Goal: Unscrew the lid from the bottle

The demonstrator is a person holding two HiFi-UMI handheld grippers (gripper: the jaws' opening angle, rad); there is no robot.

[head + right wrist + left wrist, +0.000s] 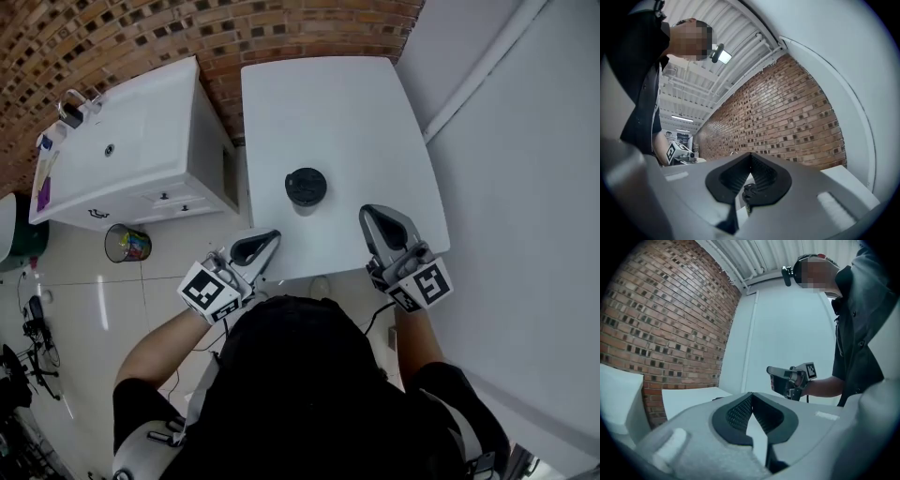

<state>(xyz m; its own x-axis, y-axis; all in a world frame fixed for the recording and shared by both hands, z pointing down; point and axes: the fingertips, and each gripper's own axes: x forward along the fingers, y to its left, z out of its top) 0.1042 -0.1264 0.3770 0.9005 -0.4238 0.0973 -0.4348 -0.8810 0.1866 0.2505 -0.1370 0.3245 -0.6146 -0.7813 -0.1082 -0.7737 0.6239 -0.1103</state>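
At the near edge of the white table [328,112], your left gripper [272,236] and right gripper [370,214] each have jaws clenched together on nothing. Between them, slightly farther away, stands the bottle [306,204], dark lid [306,185] on, touching neither gripper.

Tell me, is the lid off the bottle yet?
Not yet. Done: nothing, the dark lid sits on the bottle on the white table. In hand: nothing, the left gripper and right gripper are shut and empty, near the table's front edge, one on each side of the bottle, not touching it. Left: hold the bottle, grip the lid and twist it off.
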